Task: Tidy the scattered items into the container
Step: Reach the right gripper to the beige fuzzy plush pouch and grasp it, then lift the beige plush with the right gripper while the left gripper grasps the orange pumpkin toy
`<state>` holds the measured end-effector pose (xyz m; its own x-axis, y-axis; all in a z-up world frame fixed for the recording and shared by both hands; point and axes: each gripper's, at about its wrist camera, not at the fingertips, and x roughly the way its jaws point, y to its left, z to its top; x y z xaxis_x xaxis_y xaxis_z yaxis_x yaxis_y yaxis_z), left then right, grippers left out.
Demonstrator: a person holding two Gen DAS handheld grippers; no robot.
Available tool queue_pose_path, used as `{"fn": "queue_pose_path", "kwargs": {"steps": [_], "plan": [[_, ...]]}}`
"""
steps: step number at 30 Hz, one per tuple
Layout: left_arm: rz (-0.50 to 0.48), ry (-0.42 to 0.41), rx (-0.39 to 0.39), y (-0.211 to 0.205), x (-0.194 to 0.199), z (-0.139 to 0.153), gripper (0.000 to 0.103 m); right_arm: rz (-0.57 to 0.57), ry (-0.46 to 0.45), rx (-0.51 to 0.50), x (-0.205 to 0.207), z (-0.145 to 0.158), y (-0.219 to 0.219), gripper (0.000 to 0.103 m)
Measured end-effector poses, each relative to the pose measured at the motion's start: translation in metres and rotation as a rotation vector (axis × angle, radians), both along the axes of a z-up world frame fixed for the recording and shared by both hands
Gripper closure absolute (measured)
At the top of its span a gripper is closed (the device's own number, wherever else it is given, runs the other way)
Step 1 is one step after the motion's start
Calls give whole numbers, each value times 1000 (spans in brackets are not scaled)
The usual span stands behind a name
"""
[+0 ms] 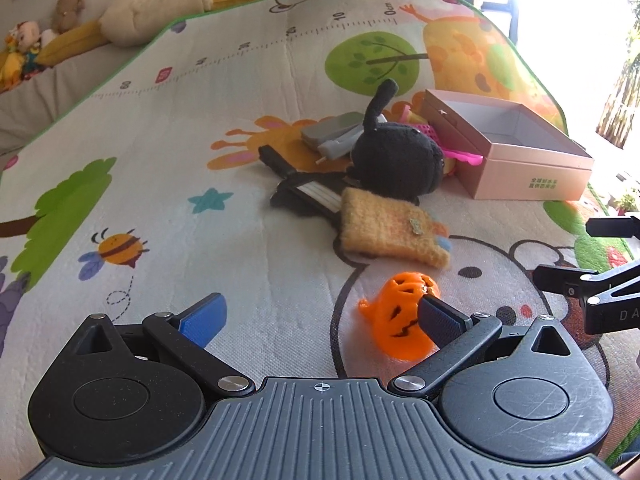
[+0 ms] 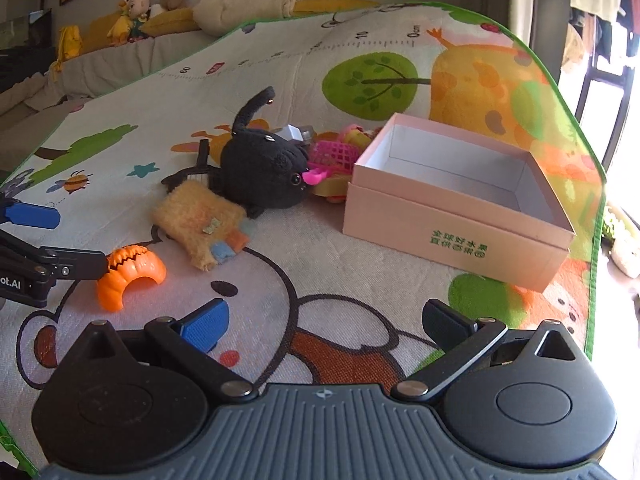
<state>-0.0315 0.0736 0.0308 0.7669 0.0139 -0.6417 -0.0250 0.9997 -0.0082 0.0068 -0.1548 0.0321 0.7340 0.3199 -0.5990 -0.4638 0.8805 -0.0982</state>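
Observation:
A pink cardboard box point(image 2: 460, 236) stands open and empty on the play mat; it also shows in the left wrist view point(image 1: 532, 176). Left of it lie a black plush cat point(image 2: 264, 172), a yellow fuzzy pouch point(image 2: 196, 220), an orange plastic pumpkin point(image 2: 132, 276), a pink plastic basket point(image 2: 334, 156) and a black comb-like item point(image 1: 304, 196). My left gripper point(image 1: 320, 320) is open, low over the mat, its right finger just in front of the pumpkin point(image 1: 400, 320). My right gripper point(image 2: 324, 320) is open and empty above the mat, in front of the box.
Grey blocks point(image 1: 332, 132) and small yellow toys lie behind the cat. Soft toys point(image 2: 136, 16) and cushions line the sofa edge beyond the mat. The mat's green edge point(image 2: 592, 240) runs close behind the box on the right.

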Motion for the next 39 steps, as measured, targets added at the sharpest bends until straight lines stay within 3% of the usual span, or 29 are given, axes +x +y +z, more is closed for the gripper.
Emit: {"fn": "queue_pose_path", "kwargs": {"steps": [3,6,17,20,23,25,28,30,33,34,39], "plan": [[1,2,1,0,-1,0,0,72,7,-6,8,7,16,25],[6,10,1,1,-1,0,0,123,30,8,17,9,32,37],[82,29,77,25,-4,-5,0,216,88,63,35,4,71,38],[123,17,75,36,-5,-2,0,222,124,87,46,-2,81,34],[133,2,56,44,-7,3,0,215,105,72,55,-6,93,30],[98,-12,24,44,-11,4,0,223,88,45,61,-9,101,22],[-3,-20,-22,34,-16,3,0,269,103,29,72,-15,107,21],[-66,-21,-22,23,-18,1,0,308,121,30,71,-16,105,32],[-140,-19,-4,4,-18,-4,0,313,149,41,66,-14,92,62],[-158,-17,-6,-1,-18,-5,0,295,149,29,63,-12,85,67],[-224,2,-26,-19,-12,-13,0,173,176,38,49,-9,23,67]]}}
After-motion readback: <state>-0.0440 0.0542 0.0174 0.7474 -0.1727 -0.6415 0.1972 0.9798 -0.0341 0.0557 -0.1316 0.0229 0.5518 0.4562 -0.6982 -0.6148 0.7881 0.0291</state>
